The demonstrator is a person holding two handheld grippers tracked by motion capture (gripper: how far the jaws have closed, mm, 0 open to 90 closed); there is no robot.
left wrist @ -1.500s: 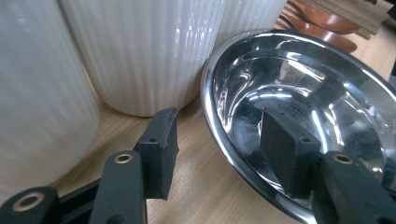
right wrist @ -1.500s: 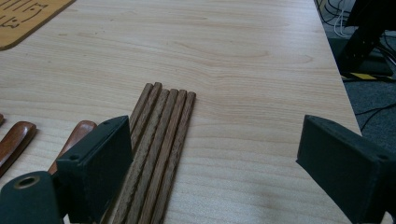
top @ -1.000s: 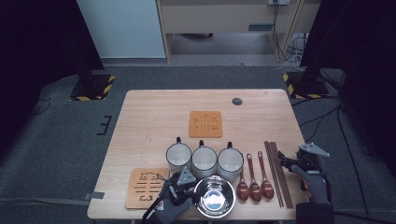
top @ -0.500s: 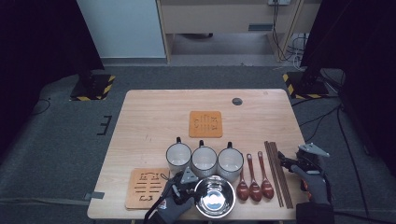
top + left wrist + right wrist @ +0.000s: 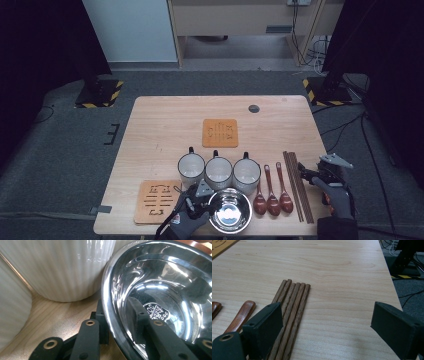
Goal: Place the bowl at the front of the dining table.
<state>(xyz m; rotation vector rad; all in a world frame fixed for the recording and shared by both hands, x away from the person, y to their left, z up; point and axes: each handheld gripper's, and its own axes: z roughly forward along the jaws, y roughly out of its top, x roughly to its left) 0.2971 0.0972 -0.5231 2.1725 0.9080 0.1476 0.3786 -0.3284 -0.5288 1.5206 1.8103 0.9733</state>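
Observation:
A shiny steel bowl (image 5: 230,211) sits at the table's front edge, just in front of three white ribbed mugs (image 5: 218,171). My left gripper (image 5: 211,200) is at the bowl's left rim. In the left gripper view, one jaw of the left gripper (image 5: 117,317) is outside the bowl's (image 5: 160,290) wall and the other inside. The jaws have just been closing, and a narrow strip of wall still shows beside the inner jaw. My right gripper (image 5: 312,172) hovers wide open at the table's right edge. One jaw of the right gripper (image 5: 327,322) is over the wooden chopsticks (image 5: 293,307).
Three wooden spoons (image 5: 272,192) lie between the bowl and the chopsticks (image 5: 297,186). An orange trivet (image 5: 220,132) lies mid-table and another trivet (image 5: 157,201) at the front left. A small dark disc (image 5: 254,108) sits near the far edge. A mug (image 5: 57,267) stands close behind the left jaws.

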